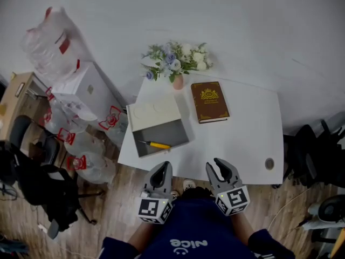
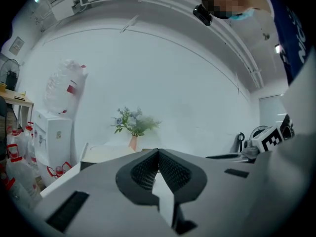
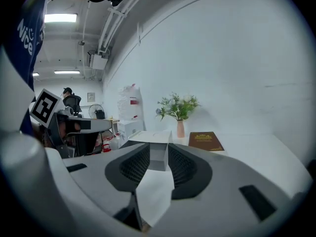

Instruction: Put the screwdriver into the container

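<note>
The screwdriver (image 1: 157, 144), judged light, rigid and best gripped across its yellow handle, is found lying inside the container (image 1: 173, 130) at the table's (image 1: 242, 136) near left, the left gripper (image 1: 163, 169) being clenched empty and the right gripper (image 1: 216, 165) spread, empty.

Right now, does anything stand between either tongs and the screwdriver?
Nothing visible does. The screwdriver already lies inside the open box. The left tongs, shut, and right tongs, open and empty, hover at the table edge nearest the person; only the box's near rim lies between.
</note>
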`<state>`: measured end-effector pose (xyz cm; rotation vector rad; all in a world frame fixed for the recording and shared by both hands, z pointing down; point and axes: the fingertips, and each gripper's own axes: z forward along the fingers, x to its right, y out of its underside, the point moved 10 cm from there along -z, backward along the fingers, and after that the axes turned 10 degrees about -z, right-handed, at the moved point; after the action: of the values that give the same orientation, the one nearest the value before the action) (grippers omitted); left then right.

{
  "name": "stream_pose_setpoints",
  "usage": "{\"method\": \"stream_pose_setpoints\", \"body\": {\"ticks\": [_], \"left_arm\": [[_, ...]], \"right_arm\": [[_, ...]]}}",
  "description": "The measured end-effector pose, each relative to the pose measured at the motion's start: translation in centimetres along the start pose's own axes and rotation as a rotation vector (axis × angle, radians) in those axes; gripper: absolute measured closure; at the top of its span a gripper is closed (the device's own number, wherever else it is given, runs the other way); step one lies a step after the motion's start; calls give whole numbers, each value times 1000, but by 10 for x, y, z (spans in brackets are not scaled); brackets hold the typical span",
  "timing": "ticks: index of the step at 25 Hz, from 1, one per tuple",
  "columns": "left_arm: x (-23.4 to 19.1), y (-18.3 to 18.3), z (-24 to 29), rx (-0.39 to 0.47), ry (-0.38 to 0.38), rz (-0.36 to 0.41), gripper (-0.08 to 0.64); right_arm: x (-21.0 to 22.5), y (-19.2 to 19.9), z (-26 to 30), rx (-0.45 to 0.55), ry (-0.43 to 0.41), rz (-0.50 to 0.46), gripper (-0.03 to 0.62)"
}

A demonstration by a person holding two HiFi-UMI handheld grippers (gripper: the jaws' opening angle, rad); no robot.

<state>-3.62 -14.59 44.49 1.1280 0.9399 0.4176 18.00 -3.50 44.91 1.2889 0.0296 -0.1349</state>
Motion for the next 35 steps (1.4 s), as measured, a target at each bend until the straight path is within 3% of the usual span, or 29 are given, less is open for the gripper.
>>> {"method": "stream_pose_setpoints", "body": {"ticks": [15,35], "left_arm": [[3,5,-7,-24,14,31,543],[-9,0,-11,-5,-16,47,543]], "right_arm": [[-4,-3,-4,-4,50,-10,568],[-5,-8,10,-10,48,-44,571]]}}
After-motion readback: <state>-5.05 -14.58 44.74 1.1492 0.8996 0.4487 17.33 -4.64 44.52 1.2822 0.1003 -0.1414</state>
